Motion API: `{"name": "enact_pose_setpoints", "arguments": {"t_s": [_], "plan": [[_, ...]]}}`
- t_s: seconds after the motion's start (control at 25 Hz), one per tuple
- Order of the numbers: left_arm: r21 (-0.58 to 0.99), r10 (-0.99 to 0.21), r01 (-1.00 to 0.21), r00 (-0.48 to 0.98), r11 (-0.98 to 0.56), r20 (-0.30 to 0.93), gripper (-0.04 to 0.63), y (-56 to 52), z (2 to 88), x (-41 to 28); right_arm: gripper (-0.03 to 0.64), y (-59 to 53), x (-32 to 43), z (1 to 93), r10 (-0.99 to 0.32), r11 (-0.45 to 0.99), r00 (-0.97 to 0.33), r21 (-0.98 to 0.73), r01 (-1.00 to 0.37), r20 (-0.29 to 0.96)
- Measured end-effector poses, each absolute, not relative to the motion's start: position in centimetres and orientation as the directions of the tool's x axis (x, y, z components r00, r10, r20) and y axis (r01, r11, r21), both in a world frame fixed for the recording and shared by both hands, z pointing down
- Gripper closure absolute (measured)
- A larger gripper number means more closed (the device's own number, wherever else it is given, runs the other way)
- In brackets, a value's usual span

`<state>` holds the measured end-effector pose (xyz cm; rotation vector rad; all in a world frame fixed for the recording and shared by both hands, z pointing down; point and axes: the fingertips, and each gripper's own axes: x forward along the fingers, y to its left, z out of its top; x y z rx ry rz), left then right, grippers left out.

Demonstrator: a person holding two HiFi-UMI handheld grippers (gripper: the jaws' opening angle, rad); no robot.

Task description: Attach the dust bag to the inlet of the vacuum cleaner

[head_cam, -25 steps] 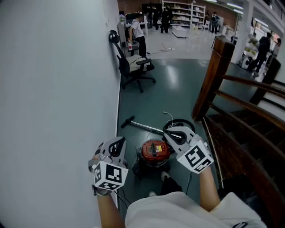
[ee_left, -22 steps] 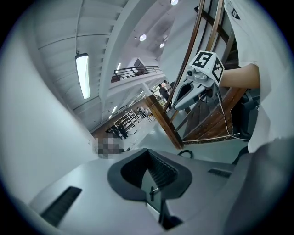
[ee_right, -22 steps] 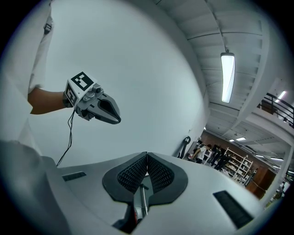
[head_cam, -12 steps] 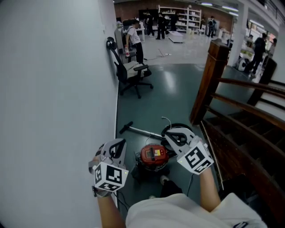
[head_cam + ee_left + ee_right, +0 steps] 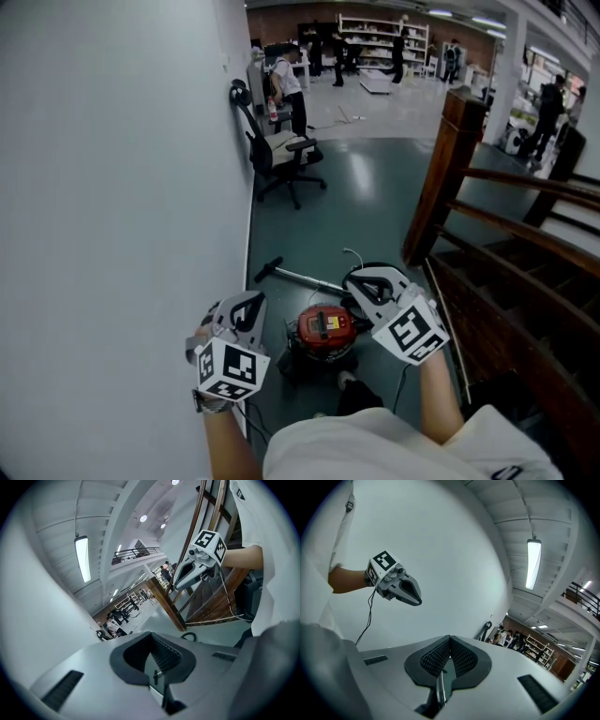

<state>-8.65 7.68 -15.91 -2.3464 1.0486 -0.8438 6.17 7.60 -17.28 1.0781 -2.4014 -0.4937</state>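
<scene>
A red and black vacuum cleaner (image 5: 324, 326) stands on the dark green floor, seen from above between my two grippers. Its metal wand (image 5: 295, 276) and black hose (image 5: 367, 260) lie just behind it. My left gripper (image 5: 246, 302) is held in the air close to the white wall, left of the vacuum, jaws shut and empty. My right gripper (image 5: 354, 278) hovers over the hose, also shut with nothing in it. The left gripper view shows its own closed pads (image 5: 151, 645) and the right gripper (image 5: 175, 586) across from it. No dust bag shows in any view.
A white wall (image 5: 112, 187) runs along the left. A wooden stair rail and post (image 5: 450, 178) close off the right. A black office chair (image 5: 281, 155) stands farther along the wall, and people move about far beyond it.
Both grippers keep their places and stay shut. Only the head view shifts slightly.
</scene>
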Motion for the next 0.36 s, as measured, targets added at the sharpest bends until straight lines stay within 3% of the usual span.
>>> {"name": "enact_pose_setpoints", "arguments": {"t_s": [0.36], "plan": [[-0.586,-0.763,-0.502,0.521,-0.636,0.383,0.594,7.71,-14.87,-8.51,0.588,7.53,6.04,-16.78,-0.758,0.638,-0.595,0.490,-0.594,0.266]]}}
